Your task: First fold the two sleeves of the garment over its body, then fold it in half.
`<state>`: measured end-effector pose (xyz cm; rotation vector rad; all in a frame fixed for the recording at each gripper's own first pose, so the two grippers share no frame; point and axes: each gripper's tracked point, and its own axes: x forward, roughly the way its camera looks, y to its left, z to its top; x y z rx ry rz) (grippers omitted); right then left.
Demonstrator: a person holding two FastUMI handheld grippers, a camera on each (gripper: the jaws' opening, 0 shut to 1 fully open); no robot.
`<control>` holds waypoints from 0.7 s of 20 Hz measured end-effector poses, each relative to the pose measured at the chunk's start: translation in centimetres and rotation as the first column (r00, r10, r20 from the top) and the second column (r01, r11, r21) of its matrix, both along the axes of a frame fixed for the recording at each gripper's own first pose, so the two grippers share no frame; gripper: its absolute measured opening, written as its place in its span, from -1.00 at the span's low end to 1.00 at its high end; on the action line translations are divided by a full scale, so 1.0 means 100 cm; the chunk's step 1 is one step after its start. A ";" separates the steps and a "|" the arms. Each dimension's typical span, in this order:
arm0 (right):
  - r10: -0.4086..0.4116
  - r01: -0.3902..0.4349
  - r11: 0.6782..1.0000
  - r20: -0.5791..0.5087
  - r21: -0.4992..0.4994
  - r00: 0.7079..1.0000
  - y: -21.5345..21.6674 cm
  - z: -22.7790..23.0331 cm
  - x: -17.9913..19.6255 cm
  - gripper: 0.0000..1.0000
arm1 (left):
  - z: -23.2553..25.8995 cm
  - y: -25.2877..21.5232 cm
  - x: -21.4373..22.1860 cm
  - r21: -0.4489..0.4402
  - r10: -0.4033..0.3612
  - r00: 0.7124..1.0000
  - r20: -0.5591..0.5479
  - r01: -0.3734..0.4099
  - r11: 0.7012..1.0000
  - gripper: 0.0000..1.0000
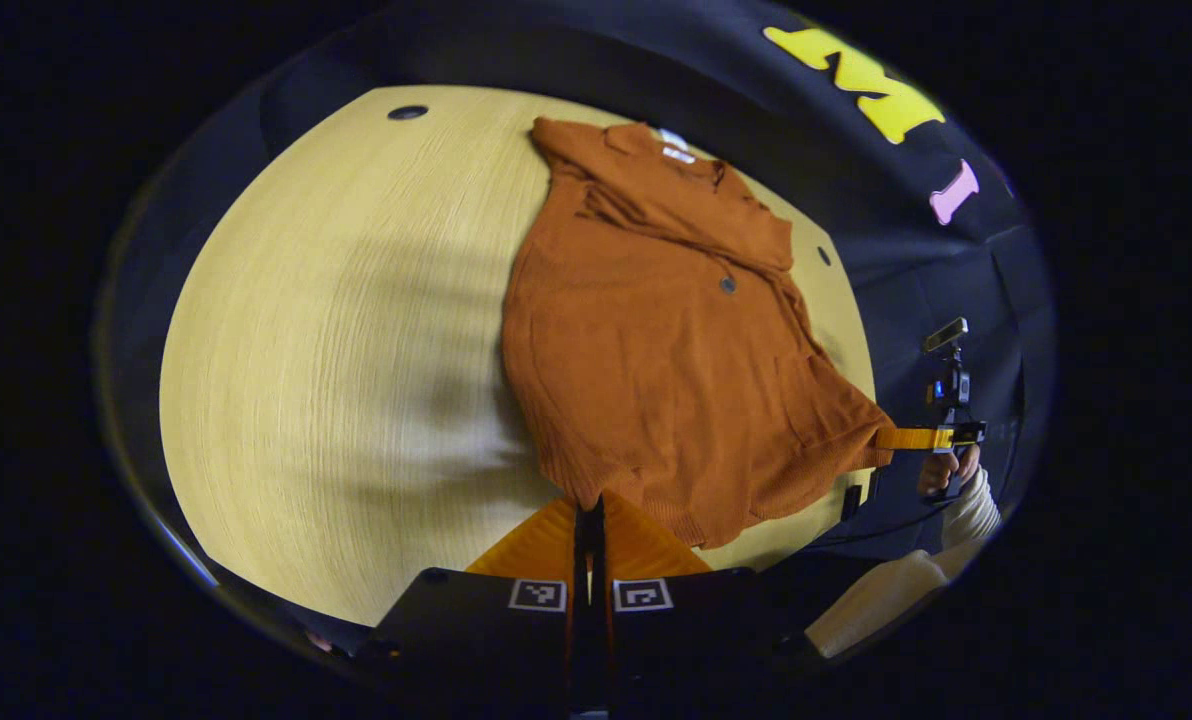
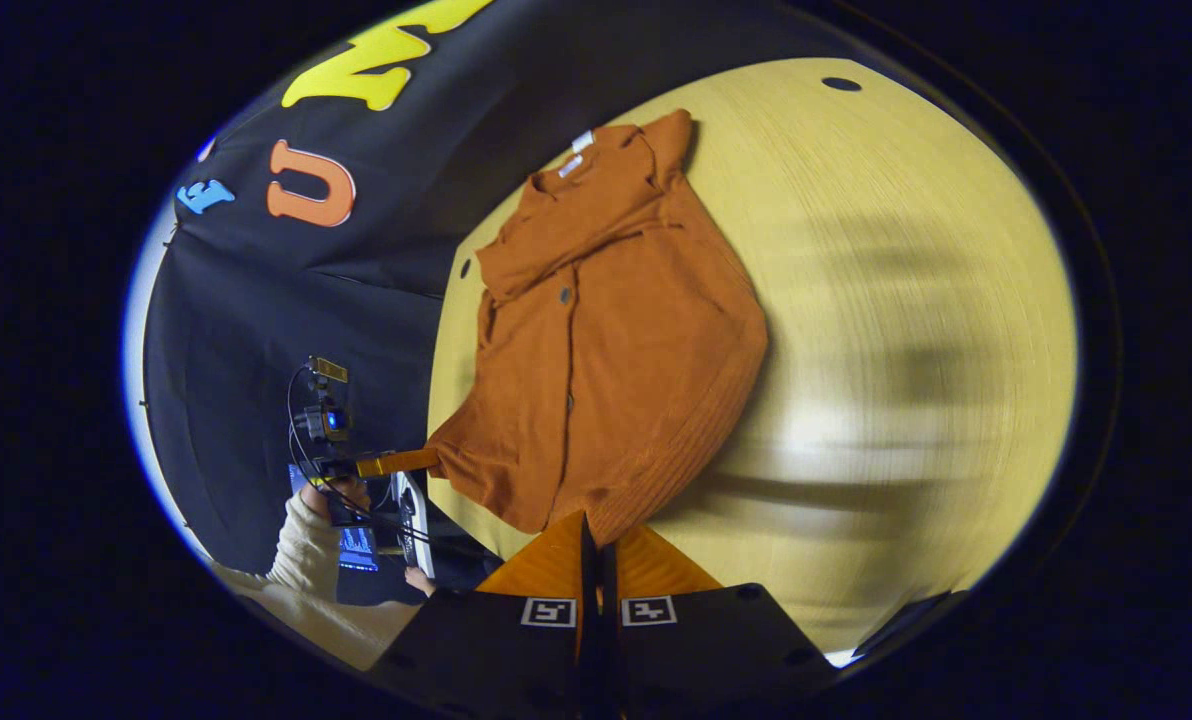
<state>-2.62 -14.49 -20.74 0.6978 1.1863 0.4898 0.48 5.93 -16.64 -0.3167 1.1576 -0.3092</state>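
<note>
Garment (image 1: 656, 340) on table (image 1: 336, 350), hem corners in both jaws

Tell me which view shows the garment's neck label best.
The left gripper view: the white neck label lies open at the collar of the orange garment. The right gripper view shows the same label smaller, at the collar's edge.

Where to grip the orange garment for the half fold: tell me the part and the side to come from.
Grip the garment at its two hem corners, coming in low from the table's near edge. The hem lies nearest both tools, the collar at the far end, sleeves already folded in. The left tool and right tool appear closed on those corners now.
</note>
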 end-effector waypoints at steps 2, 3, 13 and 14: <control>-0.008 0.007 1.000 0.034 0.030 0.999 0.009 0.024 0.023 -0.96 | 0.020 -0.004 0.020 0.017 0.001 0.998 0.066 -0.002 1.000 -0.94; -0.020 0.018 0.999 0.051 0.046 0.999 0.012 0.036 0.038 -0.96 | 0.027 -0.006 0.031 0.023 -0.005 0.996 0.093 0.003 1.000 -0.94; -0.107 0.095 0.993 0.197 0.066 0.975 0.011 0.119 0.189 -0.96 | 0.099 -0.021 0.173 -0.011 0.069 0.958 0.280 -0.069 0.998 -0.94; -0.106 0.096 0.994 0.210 0.059 0.972 0.011 0.122 0.203 -0.96 | 0.105 -0.019 0.188 -0.013 0.079 0.954 0.289 -0.079 0.997 -0.94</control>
